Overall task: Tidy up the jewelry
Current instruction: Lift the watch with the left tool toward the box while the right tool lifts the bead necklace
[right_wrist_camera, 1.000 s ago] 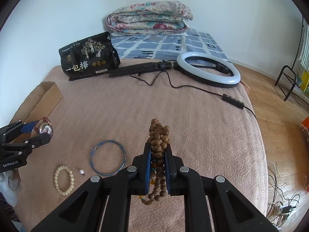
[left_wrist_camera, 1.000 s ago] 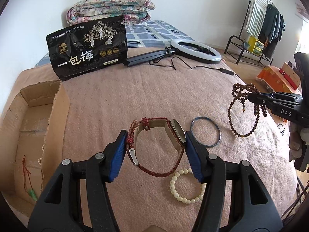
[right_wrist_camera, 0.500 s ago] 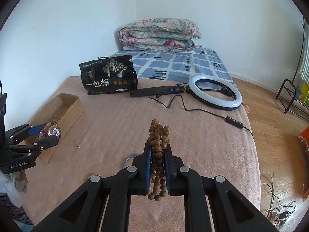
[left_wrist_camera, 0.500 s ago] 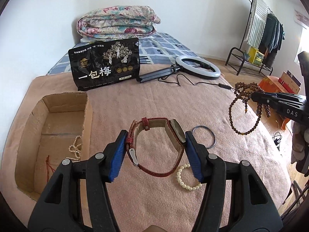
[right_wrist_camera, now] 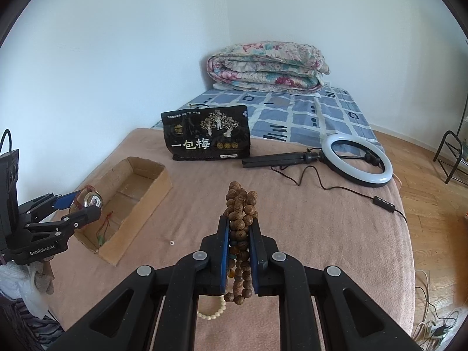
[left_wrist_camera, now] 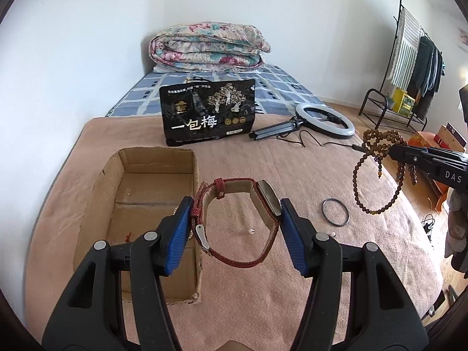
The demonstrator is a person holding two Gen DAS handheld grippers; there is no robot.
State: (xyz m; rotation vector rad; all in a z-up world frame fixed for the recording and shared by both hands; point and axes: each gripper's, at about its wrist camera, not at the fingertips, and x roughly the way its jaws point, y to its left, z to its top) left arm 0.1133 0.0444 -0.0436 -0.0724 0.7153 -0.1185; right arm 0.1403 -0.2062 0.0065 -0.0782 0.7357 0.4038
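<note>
My left gripper (left_wrist_camera: 236,213) is shut on a red-strapped watch (left_wrist_camera: 234,219) and holds it in the air beside the open cardboard box (left_wrist_camera: 187,158). From the right wrist view the left gripper (right_wrist_camera: 83,204) hovers over the box's near end (right_wrist_camera: 152,187). My right gripper (right_wrist_camera: 239,234) is shut on a brown wooden bead necklace (right_wrist_camera: 241,204), which hangs in loops at the right in the left wrist view (left_wrist_camera: 377,175). On the pink blanket lie a dark bangle (left_wrist_camera: 335,212), a cream bead bracelet (right_wrist_camera: 212,311) and a small loose bead (right_wrist_camera: 171,243).
A black snack bag (left_wrist_camera: 209,117) stands behind the box. A ring light on a tripod (left_wrist_camera: 324,120) with its cable lies at the back right. A folded quilt (left_wrist_camera: 207,46) is by the wall. The blanket edge drops to wooden floor (right_wrist_camera: 433,193) on the right.
Both grippers have risen and swung left toward the box with their loads. The box now lies just left of the watch, and the bangle and bracelet have dropped back in view.
</note>
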